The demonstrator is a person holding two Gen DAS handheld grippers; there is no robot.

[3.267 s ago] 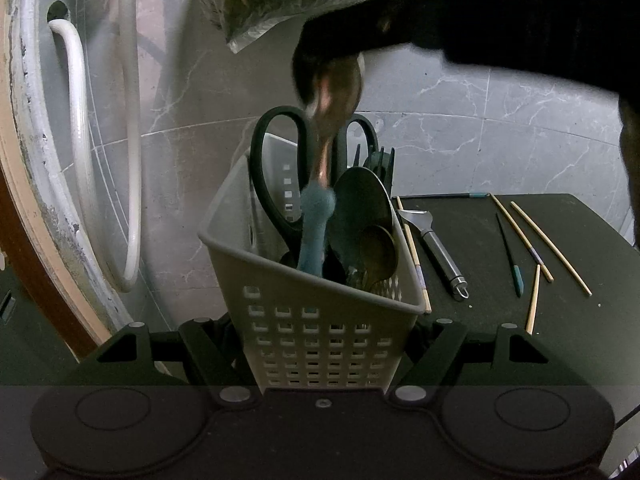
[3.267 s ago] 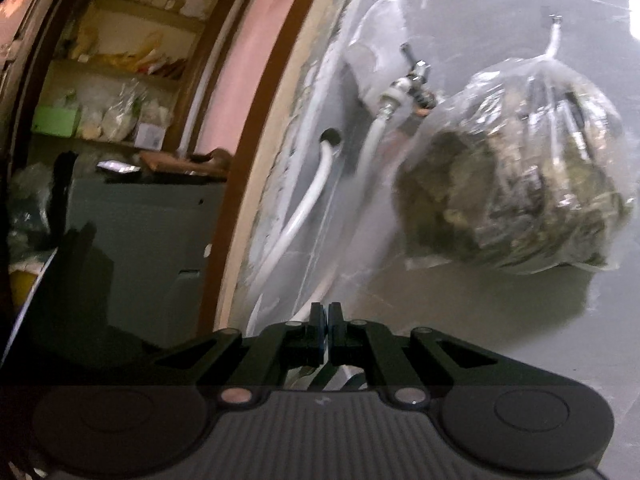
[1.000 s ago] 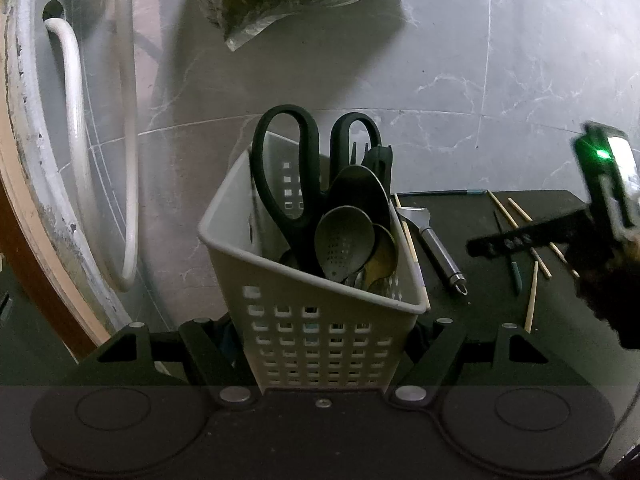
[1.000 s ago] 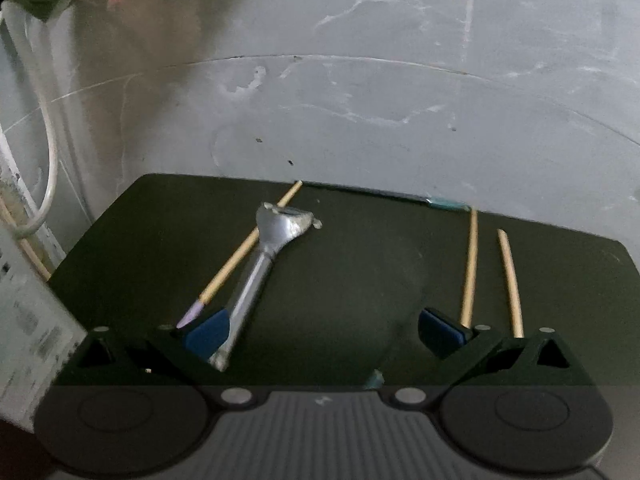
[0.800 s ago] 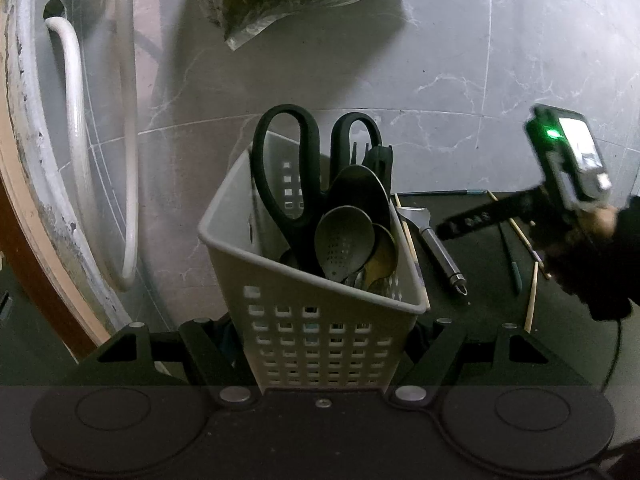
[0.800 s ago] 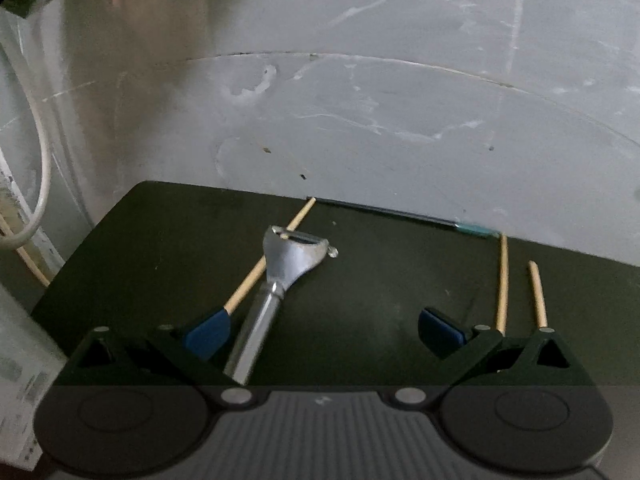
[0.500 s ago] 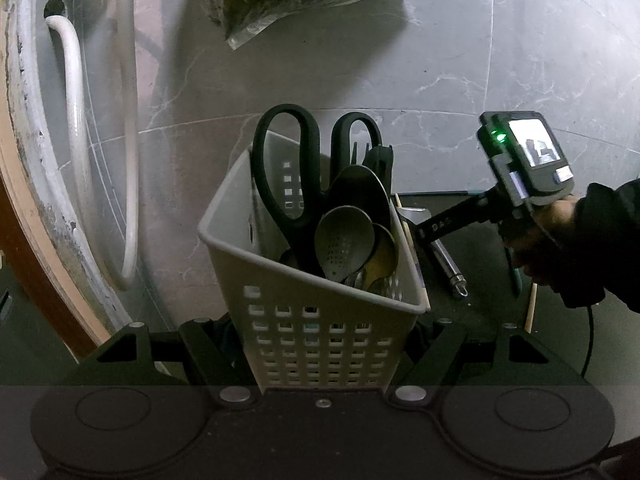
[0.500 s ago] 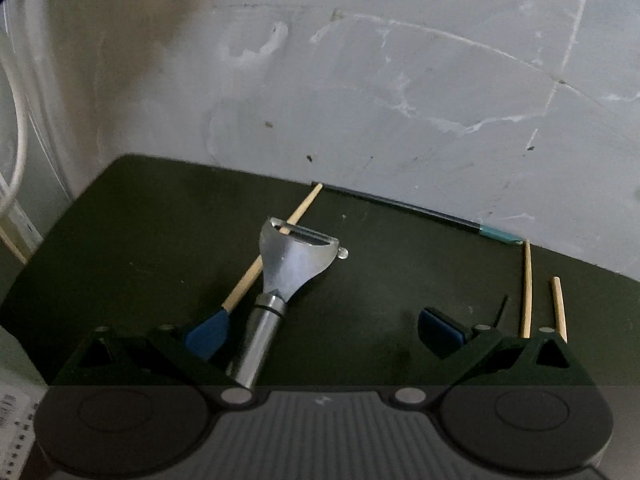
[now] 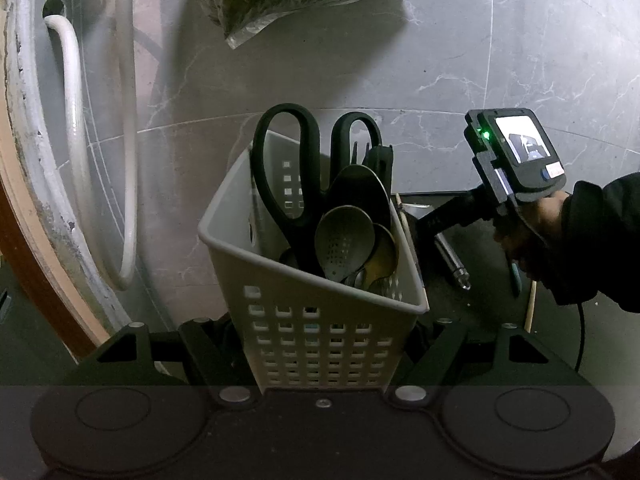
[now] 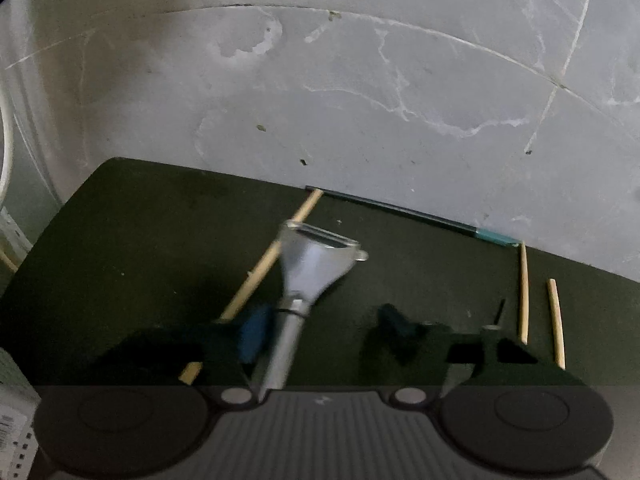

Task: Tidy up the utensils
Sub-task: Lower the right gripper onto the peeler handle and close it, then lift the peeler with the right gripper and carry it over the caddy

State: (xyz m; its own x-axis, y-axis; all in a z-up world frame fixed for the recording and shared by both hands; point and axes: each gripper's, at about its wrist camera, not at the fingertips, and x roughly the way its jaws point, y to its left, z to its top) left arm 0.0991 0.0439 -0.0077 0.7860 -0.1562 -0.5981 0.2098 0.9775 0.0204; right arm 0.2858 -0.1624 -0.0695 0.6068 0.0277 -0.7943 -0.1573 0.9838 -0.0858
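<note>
Grey marble wall behind, dark table (image 10: 160,240) below: your left gripper (image 9: 320,344) clamps the utensil basket (image 9: 320,320), while your right gripper (image 10: 324,332) is closing around the steel peeler (image 10: 308,272) lying on the table.

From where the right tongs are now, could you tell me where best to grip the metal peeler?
Probably the round handle of the metal peeler, just below its flared head: it lies flat on the dark mat, running toward the camera. Come from above, pads either side. The right tongs, now closing, already straddle it.
</note>
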